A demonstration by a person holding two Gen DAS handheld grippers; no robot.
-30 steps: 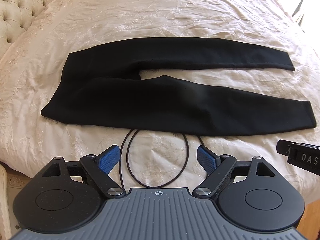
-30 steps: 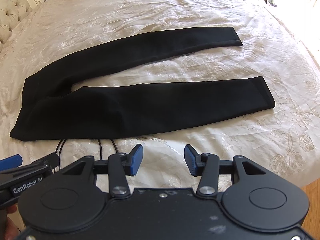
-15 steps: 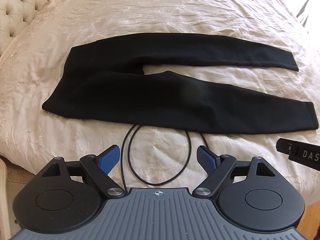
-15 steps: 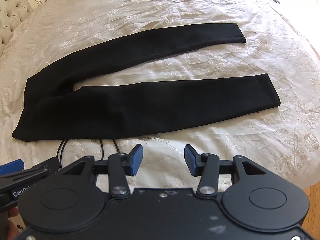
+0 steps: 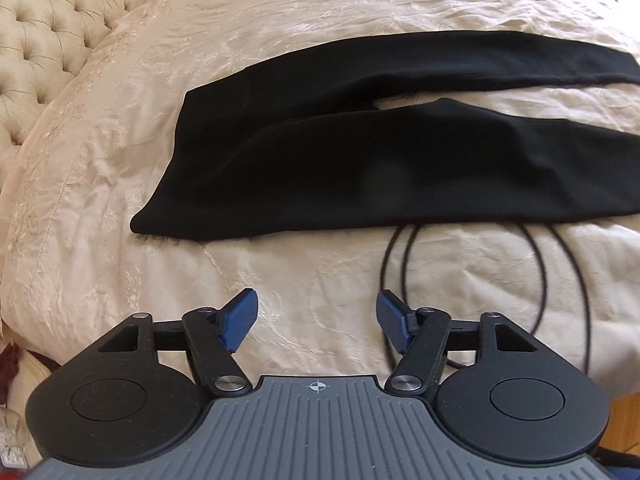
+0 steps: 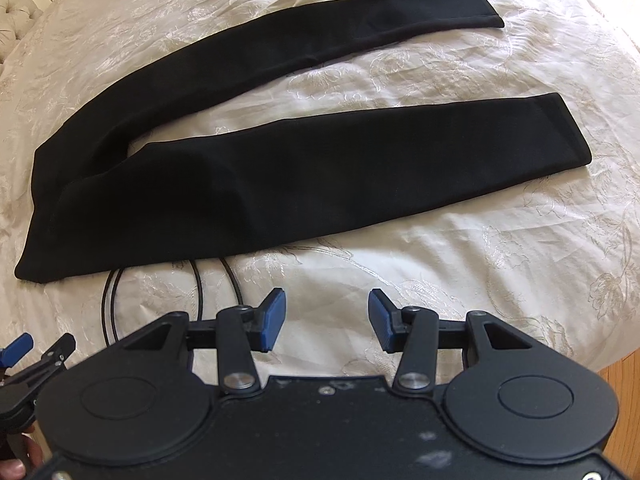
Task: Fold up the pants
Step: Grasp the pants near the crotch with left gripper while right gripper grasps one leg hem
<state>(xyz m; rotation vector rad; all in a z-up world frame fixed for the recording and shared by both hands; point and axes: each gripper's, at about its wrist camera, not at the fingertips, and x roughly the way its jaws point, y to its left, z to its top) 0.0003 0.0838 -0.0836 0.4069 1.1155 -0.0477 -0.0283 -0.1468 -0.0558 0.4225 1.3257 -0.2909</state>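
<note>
Bed [image 5: 120, 208] fills both views, covered in a cream embroidered bedspread [image 6: 500, 260], creased all over; tufted cream headboard [image 5: 48, 40] at upper left in left wrist view, strip of wood floor [image 6: 624, 364] at far right edge of right wrist view. Black pants [image 5: 360, 168] lie flat on the bedspread, spread out, not folded: waist end to the left, the two legs running right and splayed apart in a V, bedspread showing in the gap between them. Near leg [image 6: 340, 176] is wider and closer to both cameras, its hem squared off at right; far leg [image 6: 320, 40] is thinner in view and angles up to the right. Thin black cable [image 5: 540, 280] loops on the bedspread just in front of the near leg, its top disappearing under the pants' front edge; same loops visible in right wrist view [image 6: 160, 296]. Left gripper [image 5: 316, 320] sits over bare bedspread short of the waist corner, blue fingers [image 5: 240, 318] apart but closing, nothing between them, not touching fabric. Right gripper [image 6: 328, 318] hangs over bare bedspread in front of the near leg's mid-length, blue fingers [image 6: 382, 318] apart, nothing between them, clear of the pants. Left gripper's tip also pokes into right wrist view at lower left edge, with a bit of the person's hand [image 6: 16, 464] below it.
</note>
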